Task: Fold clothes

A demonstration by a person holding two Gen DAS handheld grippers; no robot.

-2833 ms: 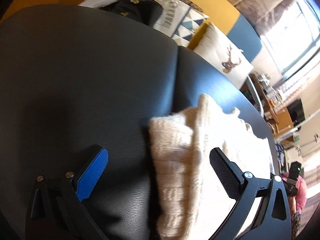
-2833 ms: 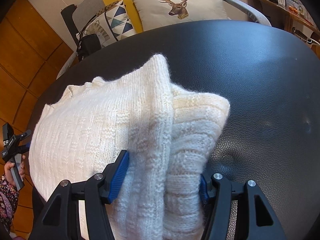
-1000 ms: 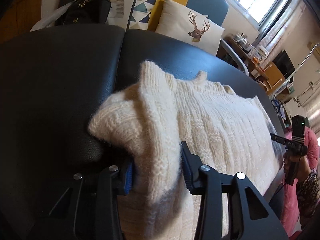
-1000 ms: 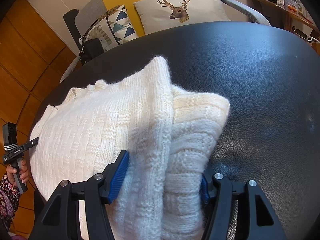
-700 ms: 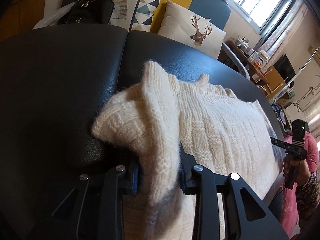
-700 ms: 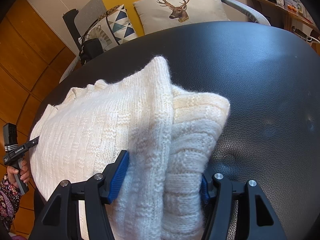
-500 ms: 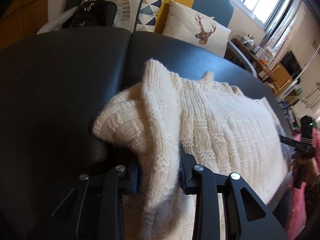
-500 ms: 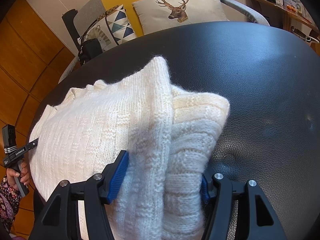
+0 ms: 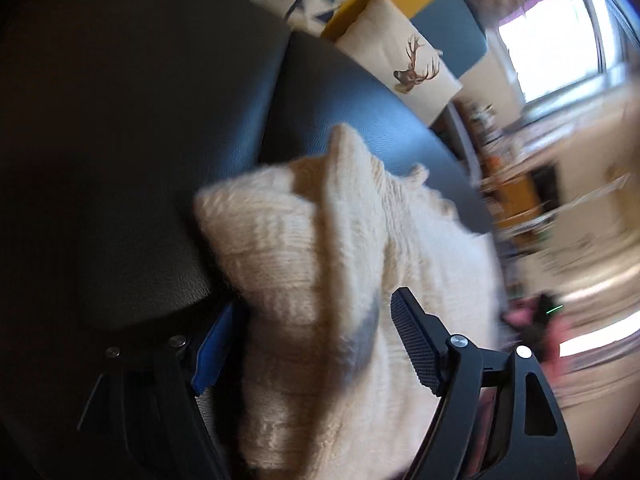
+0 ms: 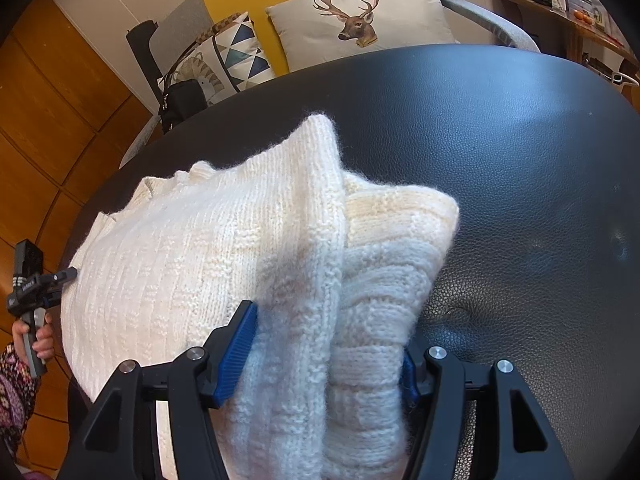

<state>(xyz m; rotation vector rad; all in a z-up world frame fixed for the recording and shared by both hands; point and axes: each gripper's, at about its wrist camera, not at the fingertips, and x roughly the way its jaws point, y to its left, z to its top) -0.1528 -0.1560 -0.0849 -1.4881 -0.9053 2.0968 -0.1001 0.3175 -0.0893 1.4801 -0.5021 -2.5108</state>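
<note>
Left gripper (image 9: 320,354) just opened, sweater (image 9: 320,264) fold loose between; right gripper (image 10: 330,354) clamps sweater fold.

The right gripper (image 10: 326,352) jaws clamp the folded cream sweater (image 10: 248,248).

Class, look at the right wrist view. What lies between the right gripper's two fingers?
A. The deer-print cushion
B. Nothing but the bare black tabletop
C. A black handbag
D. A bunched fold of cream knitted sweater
D. The right gripper has its blue-padded fingers on either side of a thick bunched fold of the cream sweater, which lies on the black table; the deer cushion sits far behind it.
</note>
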